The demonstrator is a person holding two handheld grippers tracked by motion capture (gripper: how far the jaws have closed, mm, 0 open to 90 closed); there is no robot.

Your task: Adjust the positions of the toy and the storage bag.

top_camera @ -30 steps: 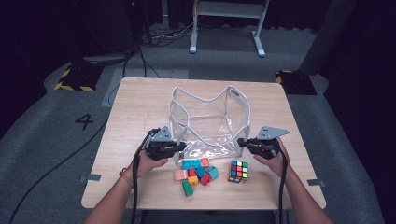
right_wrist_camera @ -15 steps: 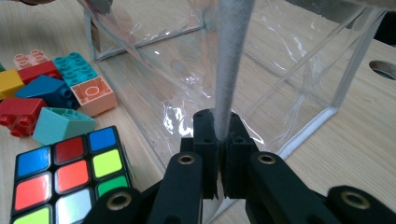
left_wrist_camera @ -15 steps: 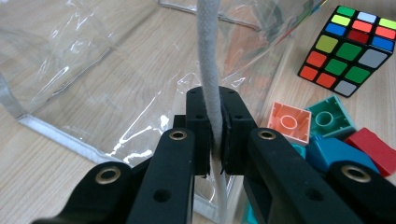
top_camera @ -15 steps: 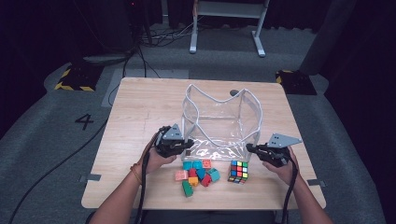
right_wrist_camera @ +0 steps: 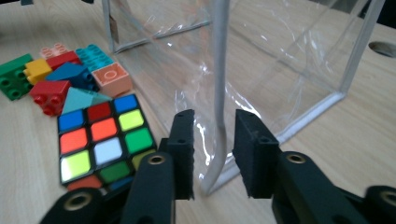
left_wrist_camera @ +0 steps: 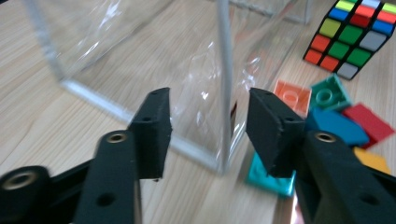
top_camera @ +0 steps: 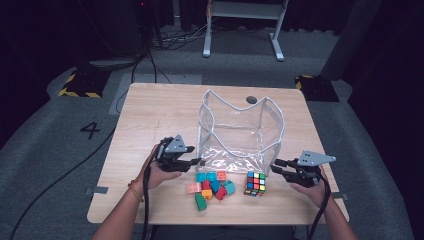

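Looking at where the clear bag (top_camera: 240, 130) sits, it's standing upright and open-topped in the middle of the bench (top_camera: 150, 110). Both hands are down at its near bottom corners.

The left hand-held gripper (top_camera: 195, 162) is right at the near-left corner. In the left gripper view the bag's white corner seam (left_wrist_camera: 225, 70) runs straight up between its jaws. The jaws stand apart with a gap on each side of the seam. The film might be brushing the right pad, but that view is too blurry to say, so I'd call it spread, not pinching.

The right hand-held gripper (top_camera: 276, 166) sits just off the near-right corner, a bit farther from the bag than the left one. Its jaws have just been opening. The other corner seam (right_wrist_camera: 219, 70) is between them, also upright and not squeezed.

So the thing that matters is that both seams run vertically and both jaw gaps already straddle them. The bag lies to the far side of each hand, and the left is nearer to it.

The pile of blocks (top_camera: 212, 186) and the puzzle cube (top_camera: 255, 183) sit on the near side, between the two hands, just in front of the bag.
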